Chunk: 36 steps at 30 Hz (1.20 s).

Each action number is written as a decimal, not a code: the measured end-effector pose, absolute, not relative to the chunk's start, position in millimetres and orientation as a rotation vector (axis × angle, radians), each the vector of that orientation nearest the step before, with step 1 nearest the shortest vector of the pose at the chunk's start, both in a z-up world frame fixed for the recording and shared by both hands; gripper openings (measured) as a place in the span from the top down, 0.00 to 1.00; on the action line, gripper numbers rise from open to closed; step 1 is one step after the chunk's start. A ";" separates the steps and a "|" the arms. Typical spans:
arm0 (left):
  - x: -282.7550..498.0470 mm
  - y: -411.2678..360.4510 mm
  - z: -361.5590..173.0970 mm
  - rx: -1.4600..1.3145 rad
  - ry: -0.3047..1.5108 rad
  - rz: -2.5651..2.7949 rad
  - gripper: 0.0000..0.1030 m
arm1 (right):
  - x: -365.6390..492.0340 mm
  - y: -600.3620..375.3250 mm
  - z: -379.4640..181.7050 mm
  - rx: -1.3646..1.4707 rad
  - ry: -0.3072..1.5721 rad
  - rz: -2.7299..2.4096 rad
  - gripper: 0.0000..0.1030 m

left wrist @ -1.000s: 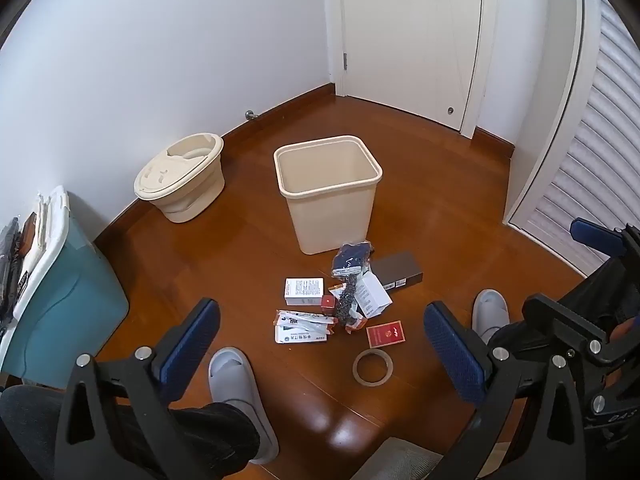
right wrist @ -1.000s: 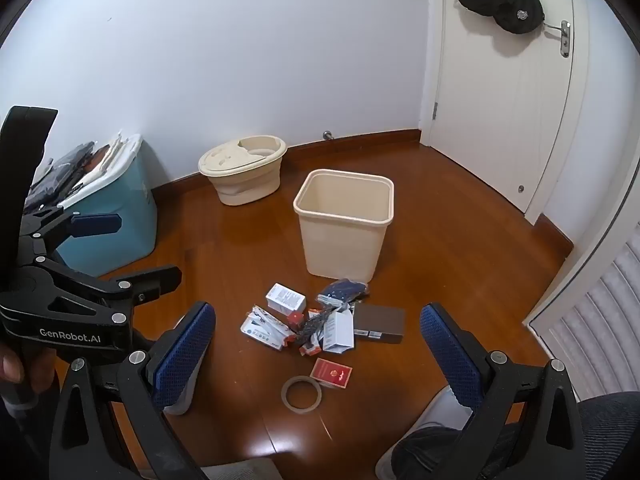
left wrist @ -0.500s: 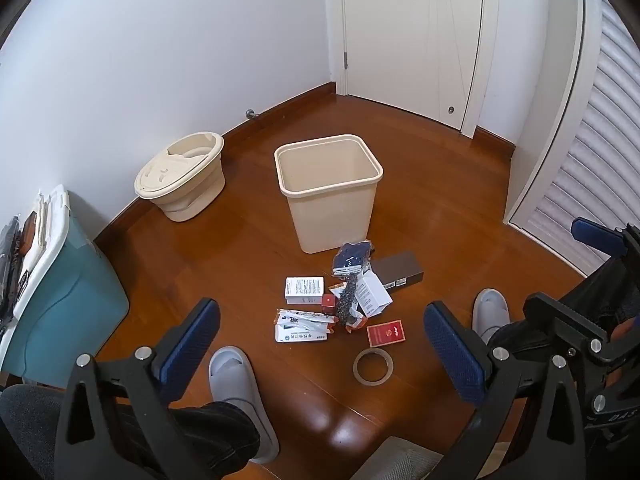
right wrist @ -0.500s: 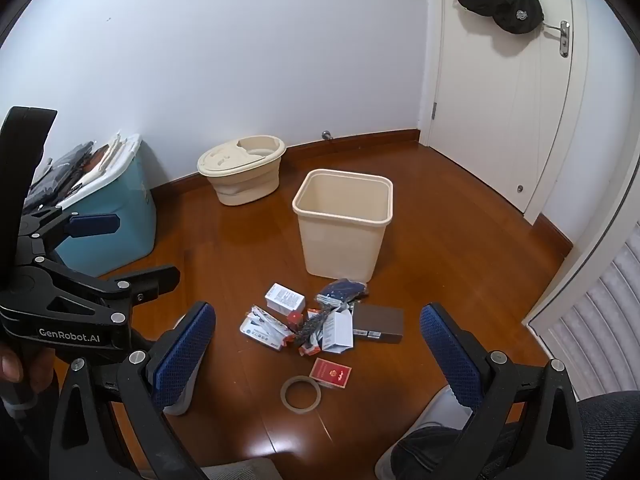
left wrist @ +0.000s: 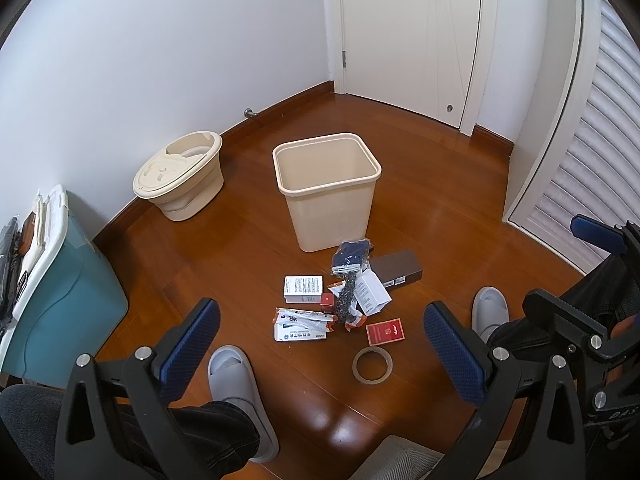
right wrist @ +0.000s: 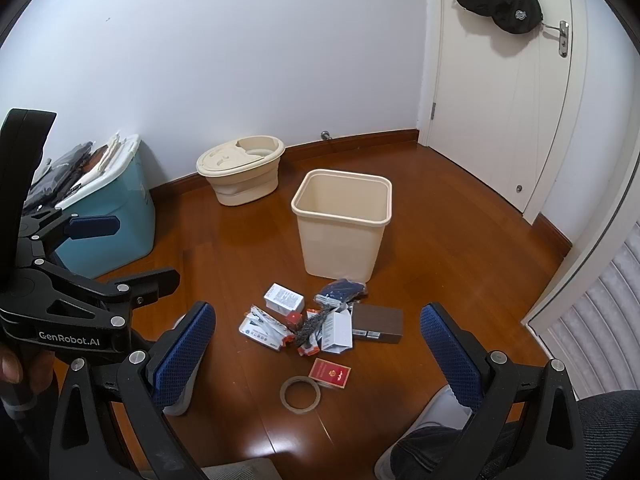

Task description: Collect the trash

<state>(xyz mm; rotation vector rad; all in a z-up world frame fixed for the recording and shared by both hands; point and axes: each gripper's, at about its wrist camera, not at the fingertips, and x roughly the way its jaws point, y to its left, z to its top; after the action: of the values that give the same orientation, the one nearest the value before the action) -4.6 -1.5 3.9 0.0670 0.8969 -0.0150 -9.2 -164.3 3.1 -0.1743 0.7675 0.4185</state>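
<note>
— Cardboard and thin plastic, mostly. From where I sit the trash pile (left wrist: 344, 296) looks light: a white carton (left wrist: 303, 289), a dark brown box (left wrist: 399, 271), a red booklet (left wrist: 385, 331), flat printed sachets (left wrist: 300, 325), a navy mesh pouch (left wrist: 351, 254) and a tape ring (left wrist: 372, 364).

— Anything fragile?

— I doubt it. I'd expect the boxes to be stiff enough to pinch across their short sides. The sachets lie flat on the wooden floor (left wrist: 440, 200) and look slippery, so I'd take one by a lifted edge. The pouch should be soft; bunch it at the top. I'd take the tape ring across its rim.

— Where is it all relative to your jaws?

— Below and ahead of both grippers, well apart from them, just in front of the cream bin (left wrist: 326, 188), which shows nothing inside. In the left wrist view the pile sits between the fingers of the left gripper (left wrist: 320, 344); same for the right gripper (right wrist: 318, 344) in its own view. The tape ring is nearest me.

— State of the jaws?

— Both pairs are spread wide and hold nothing. Nothing collected yet, I'd say. The person's grey slippers (left wrist: 236, 380) flank the pile, so I'd mind them when coming down.
</note>
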 end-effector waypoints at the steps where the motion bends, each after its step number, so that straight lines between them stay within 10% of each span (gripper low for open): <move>1: -4.9 -1.6 4.2 0.067 0.898 -0.015 0.00 | -9.2 -164.3 3.2 -0.175 0.768 0.418 0.00; 36: -6.9 -1.9 -8.9 0.064 0.905 -0.017 0.00 | -10.7 -163.8 2.3 -0.176 0.768 0.418 0.00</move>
<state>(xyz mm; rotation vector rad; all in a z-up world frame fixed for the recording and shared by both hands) -6.9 -1.9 -8.9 0.0643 0.9052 -0.0168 -10.7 -163.8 2.3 -0.1761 0.7676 0.4183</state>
